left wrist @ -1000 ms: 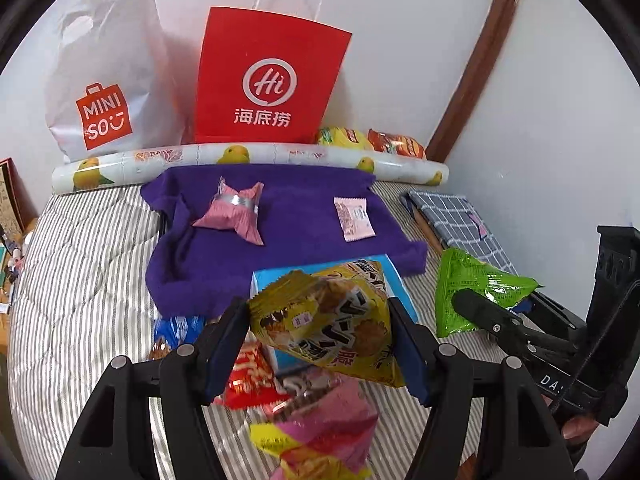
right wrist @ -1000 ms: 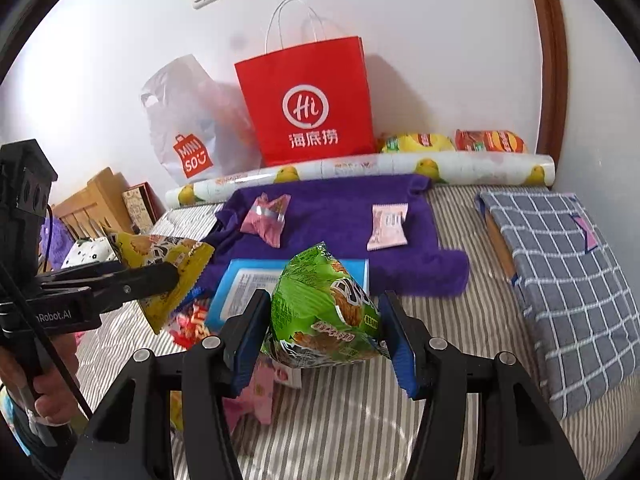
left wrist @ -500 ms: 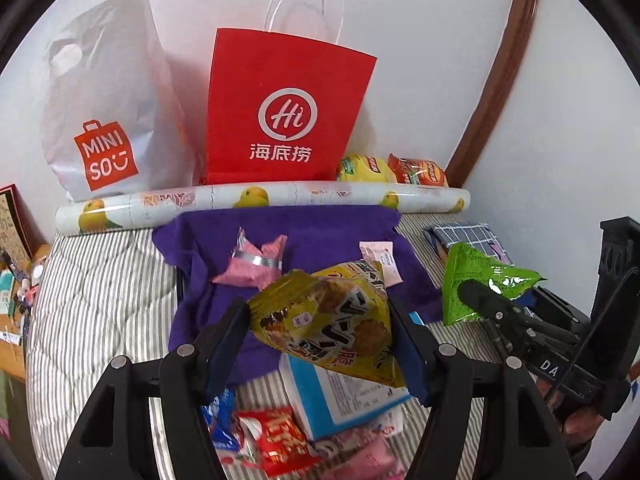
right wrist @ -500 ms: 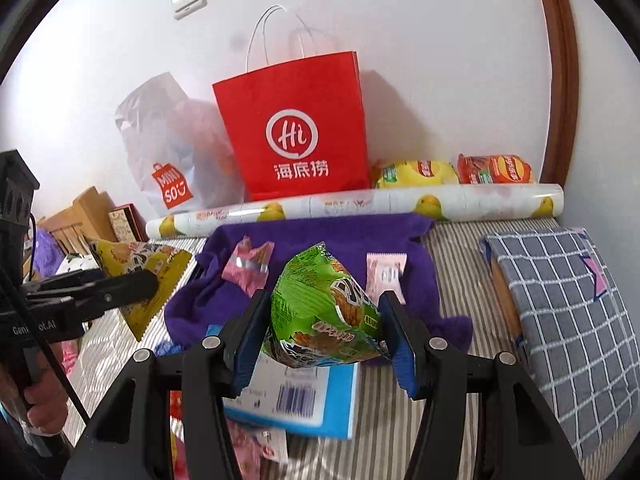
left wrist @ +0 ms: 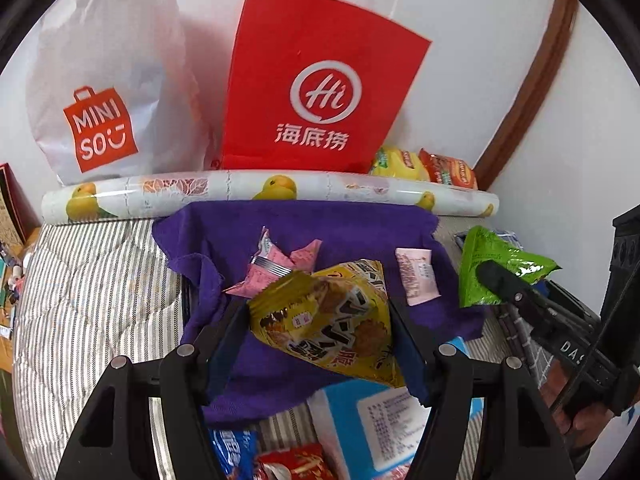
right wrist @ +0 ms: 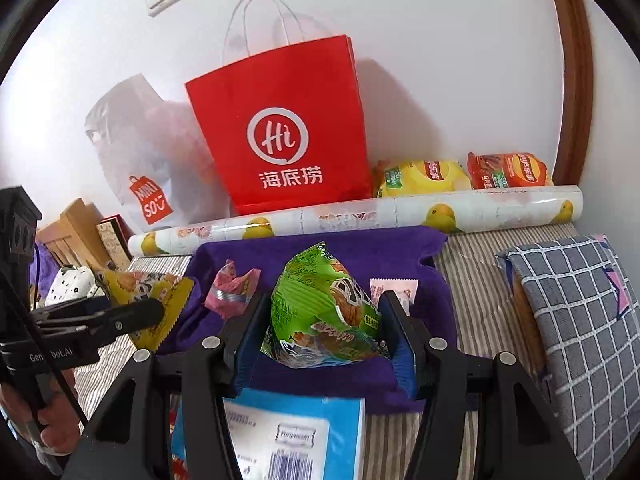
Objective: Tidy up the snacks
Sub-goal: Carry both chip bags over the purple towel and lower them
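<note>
Left gripper [left wrist: 320,332] clamps yellow snack bag [left wrist: 326,320], right gripper [right wrist: 322,328] clamps green snack bag [right wrist: 320,312]; both held above purple towel [left wrist: 320,224], likely drop zone beside pink packets [left wrist: 276,268]

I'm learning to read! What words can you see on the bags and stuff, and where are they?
"MINI SO": white plastic bag.
"Hi" and "海底捞": red paper bag.
"DAS", cut off: right gripper.
"Gen…bot.AI", partly hidden: left gripper.
Print on the yellow snack bag, green snack bag and blue box: too small or blurred.
</note>
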`<state>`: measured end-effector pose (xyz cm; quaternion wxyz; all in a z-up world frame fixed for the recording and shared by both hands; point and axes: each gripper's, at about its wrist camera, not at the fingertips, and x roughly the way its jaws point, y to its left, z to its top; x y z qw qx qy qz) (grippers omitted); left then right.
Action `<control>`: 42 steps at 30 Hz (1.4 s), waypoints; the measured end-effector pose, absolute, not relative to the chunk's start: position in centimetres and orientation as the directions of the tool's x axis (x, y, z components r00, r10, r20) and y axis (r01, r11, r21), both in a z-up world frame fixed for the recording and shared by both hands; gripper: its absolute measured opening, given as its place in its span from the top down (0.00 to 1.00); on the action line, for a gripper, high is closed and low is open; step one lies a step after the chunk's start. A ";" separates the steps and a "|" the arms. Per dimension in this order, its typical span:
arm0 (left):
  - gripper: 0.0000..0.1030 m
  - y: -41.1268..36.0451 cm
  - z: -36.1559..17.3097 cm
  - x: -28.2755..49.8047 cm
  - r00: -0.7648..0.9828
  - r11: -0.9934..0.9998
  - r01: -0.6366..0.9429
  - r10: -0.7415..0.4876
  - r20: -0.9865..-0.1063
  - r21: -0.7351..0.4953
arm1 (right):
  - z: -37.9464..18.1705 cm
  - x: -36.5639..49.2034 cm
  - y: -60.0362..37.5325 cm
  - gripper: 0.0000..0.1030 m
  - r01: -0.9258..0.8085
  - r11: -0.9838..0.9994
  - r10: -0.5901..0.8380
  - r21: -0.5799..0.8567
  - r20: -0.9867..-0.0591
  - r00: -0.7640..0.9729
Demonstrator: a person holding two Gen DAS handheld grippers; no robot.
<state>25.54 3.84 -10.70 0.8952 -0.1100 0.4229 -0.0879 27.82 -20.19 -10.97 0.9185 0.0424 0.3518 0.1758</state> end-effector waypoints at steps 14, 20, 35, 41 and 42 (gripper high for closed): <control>0.35 5.5 -14.2 28.6 0.595 0.953 0.008 -0.247 -0.765 -0.302 | -15.0 32.2 -19.9 0.46 -0.288 0.930 0.365 0.229 -0.678 0.638; 0.35 6.0 -15.8 28.5 0.569 0.948 -0.006 -0.257 -0.781 -0.317 | -17.0 32.9 -20.2 0.46 -0.275 0.929 0.367 0.248 -0.713 0.598; 0.35 5.6 -17.8 29.1 0.519 0.952 -0.004 -0.259 -0.815 -0.306 | -18.7 33.2 -20.1 0.46 -0.273 0.925 0.374 0.263 -0.754 0.541; 0.34 5.1 -18.2 29.3 0.504 0.955 0.002 -0.258 -0.824 -0.297 | -19.0 33.4 -20.5 0.46 -0.258 0.925 0.377 0.280 -0.765 0.522; 0.34 5.0 -18.3 29.4 0.503 0.955 0.003 -0.257 -0.825 -0.296 | -18.9 33.4 -20.5 0.46 -0.257 0.925 0.376 0.280 -0.765 0.523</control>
